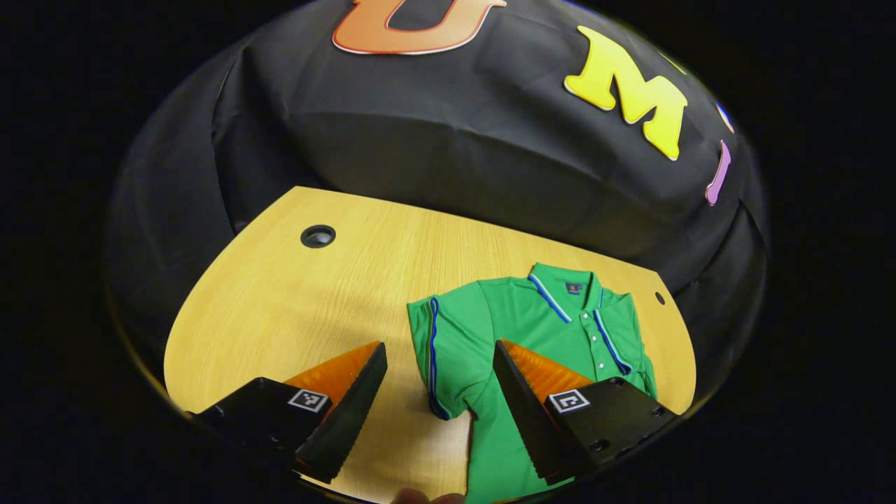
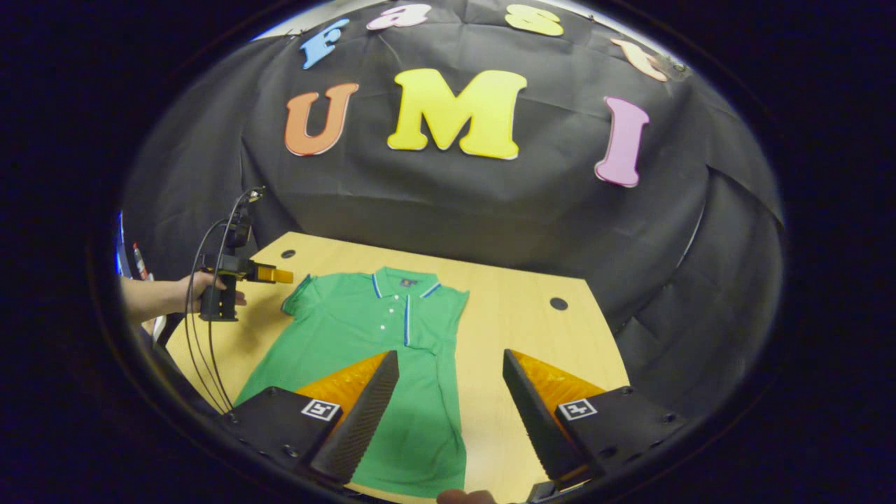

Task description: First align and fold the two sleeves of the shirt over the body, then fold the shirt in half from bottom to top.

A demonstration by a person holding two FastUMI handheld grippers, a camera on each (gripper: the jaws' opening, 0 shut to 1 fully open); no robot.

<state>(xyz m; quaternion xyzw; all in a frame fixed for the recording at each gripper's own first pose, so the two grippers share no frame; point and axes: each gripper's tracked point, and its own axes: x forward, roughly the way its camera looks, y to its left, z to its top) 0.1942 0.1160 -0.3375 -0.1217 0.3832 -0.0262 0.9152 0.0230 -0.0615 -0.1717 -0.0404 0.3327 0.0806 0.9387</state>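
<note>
Recording booth: black cloth wall, wooden desk, cabled rig.

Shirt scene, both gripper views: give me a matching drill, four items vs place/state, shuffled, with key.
Items
1. shirt
2. left hand-held gripper
3. right hand-held gripper
4. round hole in the table

States
A. open, above bare table wood beside the shirt's edge
B. lying flat, collar toward the booth wall
C. in the wood beyond the shirt's side, nothing in it
D. open, above a short sleeve with a blue stripe

Pairs: 1-B, 2-D, 3-A, 4-C
</note>
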